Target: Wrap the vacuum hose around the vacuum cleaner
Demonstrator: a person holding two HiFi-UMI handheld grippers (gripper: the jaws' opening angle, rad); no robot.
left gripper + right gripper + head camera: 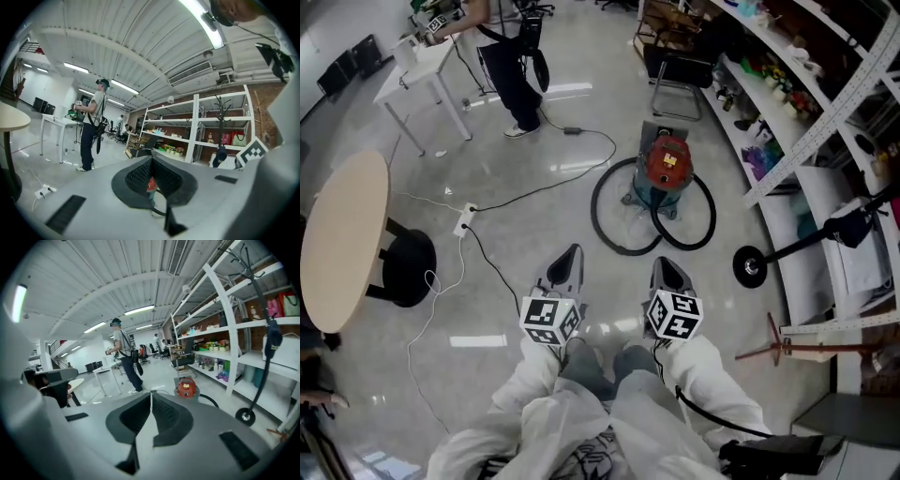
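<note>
The vacuum cleaner (667, 167), with a red top and a blue-grey body, stands on the shiny floor ahead of me. Its black hose (617, 242) lies in two wide loops around and in front of it. My left gripper (567, 258) and right gripper (667, 267) are held side by side well short of the hose, both shut with nothing between the pads. The right gripper view has the vacuum cleaner (186, 387) and a bit of hose (212, 401) beyond the shut right gripper (151, 394). In the left gripper view the vacuum cleaner (150, 185) peeks through the slit below the left gripper (151, 161).
A round wooden table (342, 239) with a black base (408, 267) stands at left. A power strip (466, 221) and cables cross the floor. A person (511, 66) stands by a white table (417, 70). Shelving (825, 112), a chair (675, 70) and a coat-stand base (752, 267) line the right.
</note>
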